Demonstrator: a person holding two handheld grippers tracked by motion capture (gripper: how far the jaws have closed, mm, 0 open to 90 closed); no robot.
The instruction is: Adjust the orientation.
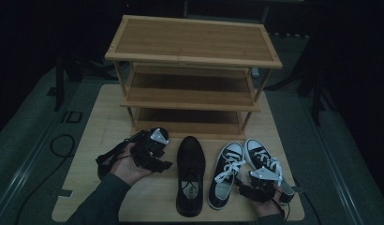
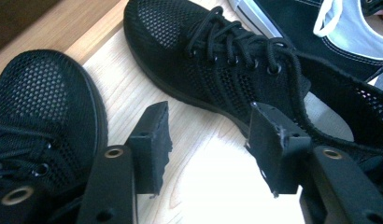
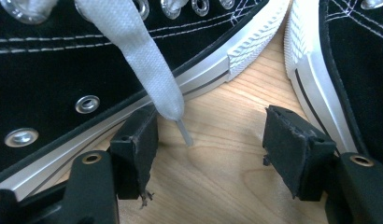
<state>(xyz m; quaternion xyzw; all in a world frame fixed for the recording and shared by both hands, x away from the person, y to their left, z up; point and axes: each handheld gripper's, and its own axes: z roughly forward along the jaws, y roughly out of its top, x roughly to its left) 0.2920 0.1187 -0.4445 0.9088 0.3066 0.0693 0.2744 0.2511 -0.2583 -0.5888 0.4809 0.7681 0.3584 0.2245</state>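
The left hand-held gripper (image 2: 208, 149) has its jaws spread over bare table (image 2: 199, 177), holding nothing. A black mesh shoe (image 2: 45, 121) lies just left of its left jaw, and a second black mesh shoe (image 2: 217, 60) lies ahead and to the right, beside the right jaw. The right hand-held gripper (image 3: 210, 144) is also spread and empty, low between two black canvas sneakers: one sneaker (image 3: 63, 70) presses along its left jaw, the other sneaker (image 3: 348, 70) sits just beyond its right jaw. A white lace (image 3: 138, 60) hangs down beside the left jaw. Beyond both stands a three-tier wooden shoe rack (image 1: 192, 42).
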